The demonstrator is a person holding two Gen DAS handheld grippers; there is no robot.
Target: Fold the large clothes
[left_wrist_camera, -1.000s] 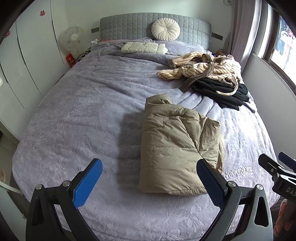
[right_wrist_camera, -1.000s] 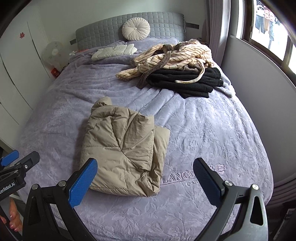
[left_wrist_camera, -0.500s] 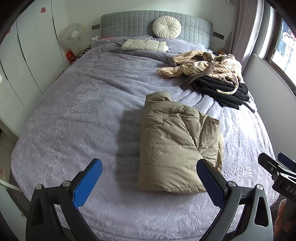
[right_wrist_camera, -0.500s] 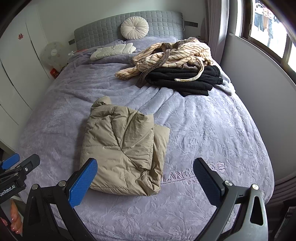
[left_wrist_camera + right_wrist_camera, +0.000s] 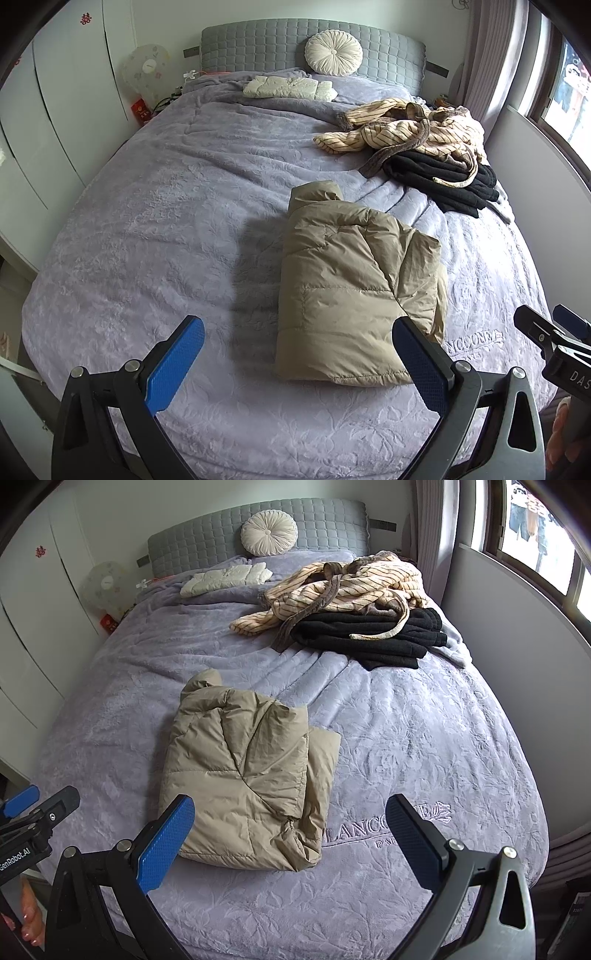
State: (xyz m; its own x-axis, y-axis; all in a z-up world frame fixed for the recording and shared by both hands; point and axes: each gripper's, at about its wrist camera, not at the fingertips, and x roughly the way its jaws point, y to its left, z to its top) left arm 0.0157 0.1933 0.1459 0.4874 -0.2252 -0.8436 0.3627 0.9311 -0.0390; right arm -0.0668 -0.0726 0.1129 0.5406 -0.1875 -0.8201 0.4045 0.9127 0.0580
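Observation:
A tan puffer jacket (image 5: pixel 351 288) lies folded in a compact rectangle on the lavender bed cover (image 5: pixel 155 229); it also shows in the right wrist view (image 5: pixel 243 775). My left gripper (image 5: pixel 295 365) is open and empty, held above the bed's near edge, short of the jacket. My right gripper (image 5: pixel 291 845) is open and empty too, near the jacket's near right corner. Each gripper's body shows at the edge of the other's view.
A striped cream robe (image 5: pixel 410 129) lies heaped on folded black clothes (image 5: pixel 443 177) at the far right of the bed. A folded white garment (image 5: pixel 288 88) and a round cushion (image 5: pixel 334 53) lie by the grey headboard. Wardrobes stand left, a window wall right.
Both grippers have drawn back and up slightly from the bed, so the view has widened a little. The jacket has not moved. Both grippers stay open.

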